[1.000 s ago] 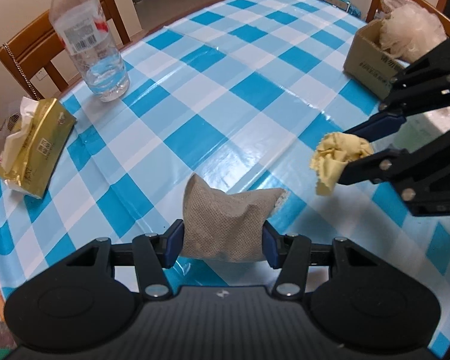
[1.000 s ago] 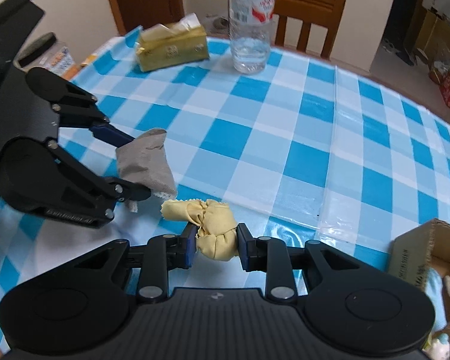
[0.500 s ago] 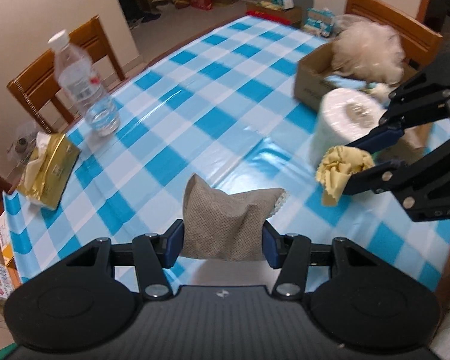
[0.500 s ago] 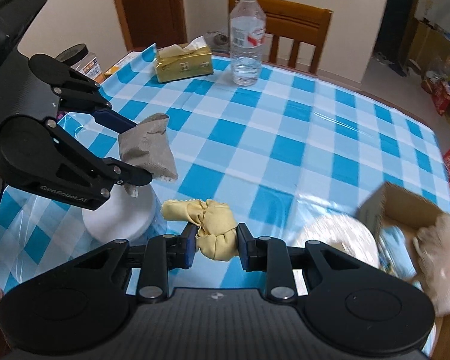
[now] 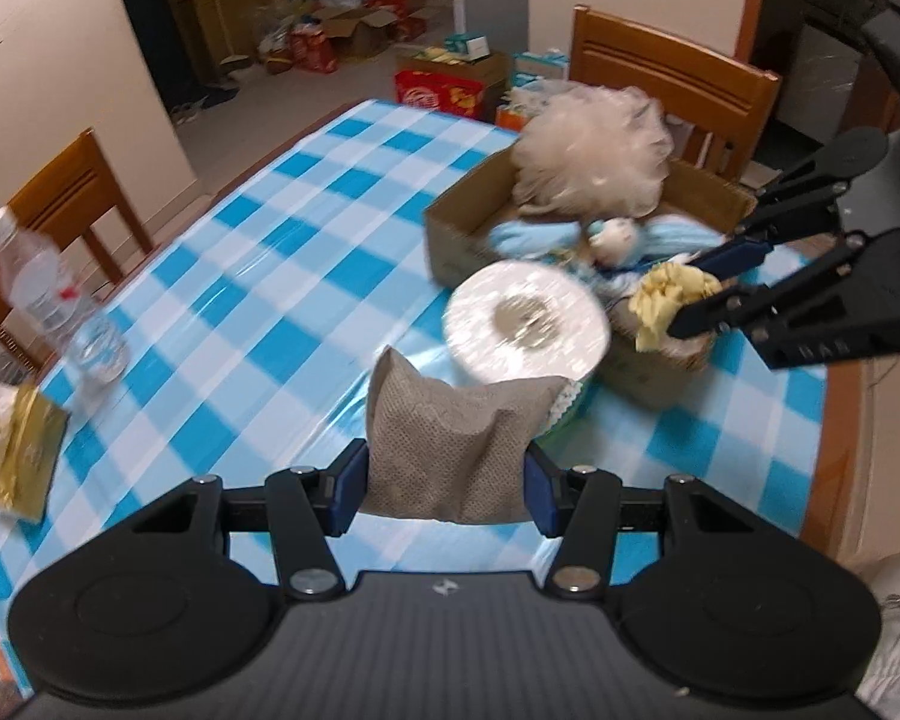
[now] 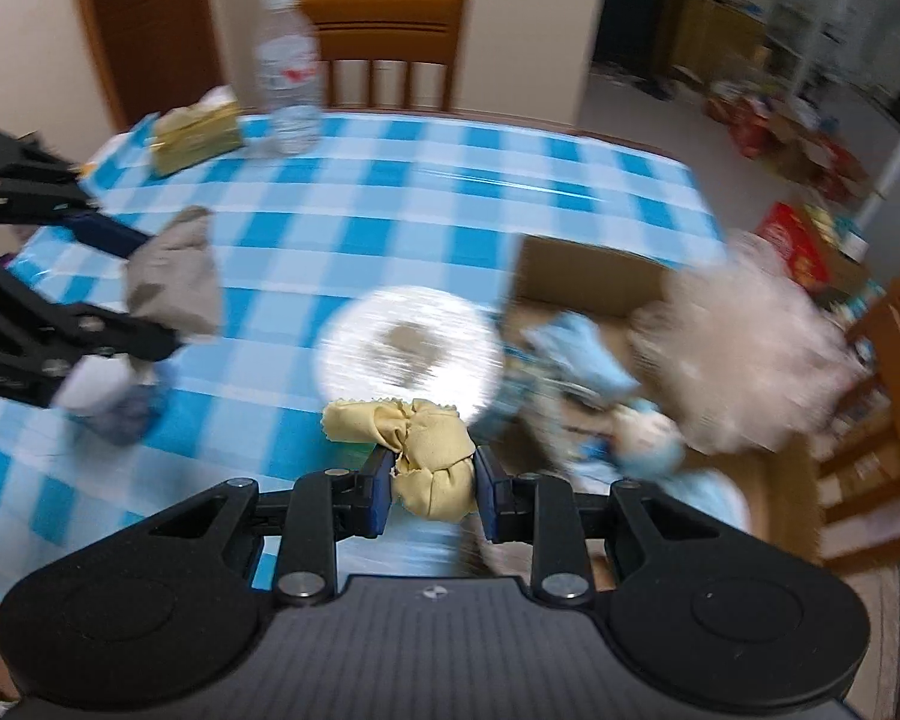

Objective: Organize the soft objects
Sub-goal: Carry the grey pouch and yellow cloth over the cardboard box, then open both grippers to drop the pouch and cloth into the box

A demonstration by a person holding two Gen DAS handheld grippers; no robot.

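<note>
My left gripper is shut on a grey mesh pouch and holds it above the checked table. It also shows at the left of the right wrist view. My right gripper is shut on a crumpled yellow cloth. In the left wrist view it holds the cloth over the near corner of a cardboard box. The box holds a fluffy cream pouf and a pale blue soft toy.
A white paper roll stands beside the box. A water bottle and a gold tissue pack are at the far left of the table. Wooden chairs stand around it. The table's edge is right.
Both grippers have risen and swung right toward the cardboard box, still holding their cloths. The box and paper roll now lie close ahead.
</note>
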